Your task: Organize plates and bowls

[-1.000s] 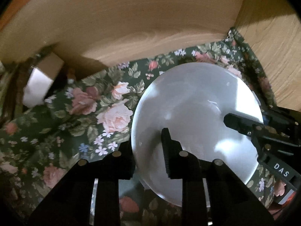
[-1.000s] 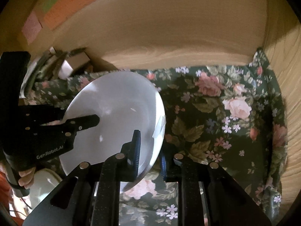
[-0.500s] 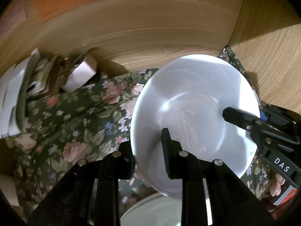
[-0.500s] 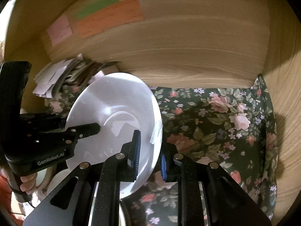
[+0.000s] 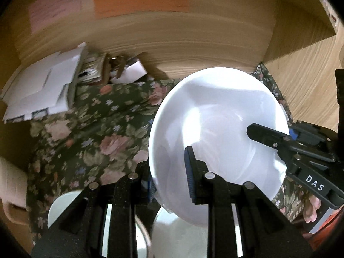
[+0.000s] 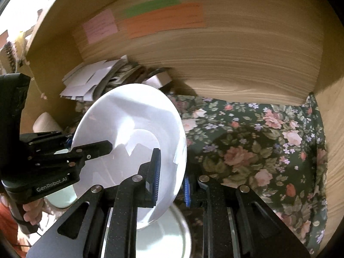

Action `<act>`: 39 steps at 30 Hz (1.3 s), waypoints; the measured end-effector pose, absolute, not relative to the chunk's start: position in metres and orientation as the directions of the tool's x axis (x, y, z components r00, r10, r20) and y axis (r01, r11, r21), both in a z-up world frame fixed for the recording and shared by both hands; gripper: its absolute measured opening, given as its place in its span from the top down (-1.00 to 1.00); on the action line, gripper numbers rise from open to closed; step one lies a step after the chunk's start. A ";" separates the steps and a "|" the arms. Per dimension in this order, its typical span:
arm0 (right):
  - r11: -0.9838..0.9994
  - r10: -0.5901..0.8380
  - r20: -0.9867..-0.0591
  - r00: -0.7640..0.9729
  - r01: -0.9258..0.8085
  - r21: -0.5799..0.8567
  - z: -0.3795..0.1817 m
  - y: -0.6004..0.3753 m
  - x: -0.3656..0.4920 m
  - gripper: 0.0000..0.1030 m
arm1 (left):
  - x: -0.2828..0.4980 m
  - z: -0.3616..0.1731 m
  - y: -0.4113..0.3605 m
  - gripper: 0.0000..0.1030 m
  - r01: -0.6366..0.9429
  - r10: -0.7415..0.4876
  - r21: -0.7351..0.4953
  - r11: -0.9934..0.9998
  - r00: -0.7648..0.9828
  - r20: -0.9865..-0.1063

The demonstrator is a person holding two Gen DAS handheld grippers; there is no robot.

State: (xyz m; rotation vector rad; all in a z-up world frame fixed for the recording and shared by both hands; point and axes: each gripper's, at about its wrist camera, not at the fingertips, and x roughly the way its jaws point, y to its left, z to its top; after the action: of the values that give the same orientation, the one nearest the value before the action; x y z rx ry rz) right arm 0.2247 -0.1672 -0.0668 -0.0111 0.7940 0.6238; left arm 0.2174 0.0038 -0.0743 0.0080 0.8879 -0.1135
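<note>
A white deep plate [image 5: 219, 129] hangs tilted above the floral cloth [image 5: 96, 133], gripped from both sides. My left gripper [image 5: 169, 172] is shut on its left rim, one finger inside the plate and one behind it. My right gripper [image 6: 172, 176] is shut on the opposite rim of the plate [image 6: 129, 120]. The right gripper [image 5: 279, 135] reaches in from the right in the left wrist view; the left gripper [image 6: 86, 150] comes in from the left in the right wrist view. Below the plate lie another white dish [image 5: 178, 236] and a pale bowl [image 5: 62, 206].
This is a wooden cupboard shelf lined with floral cloth [image 6: 258, 150]. A pile of papers and envelopes [image 5: 43, 90] leans at the back left. Pink, green and orange notes [image 6: 163, 19] stick to the back wall. A wooden side wall [image 5: 305, 90] stands close on the right.
Both grippers have lifted the plate and drawn it back from the shelf's rear. More of the back wall, the notes and the papers shows, and dishes have appeared below.
</note>
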 end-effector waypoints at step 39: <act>0.657 0.628 -0.708 0.324 -0.708 0.259 -0.097 -0.033 0.162 0.68 | 0.103 -0.095 0.131 0.53 -0.168 0.028 -0.104 0.980 0.640 -0.768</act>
State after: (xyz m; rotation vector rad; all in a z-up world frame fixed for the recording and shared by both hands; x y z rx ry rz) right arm 0.1617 -0.0332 -0.0966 -0.1042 0.8776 0.8786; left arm 0.1030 0.1311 -0.0950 -0.1720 0.8698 0.1125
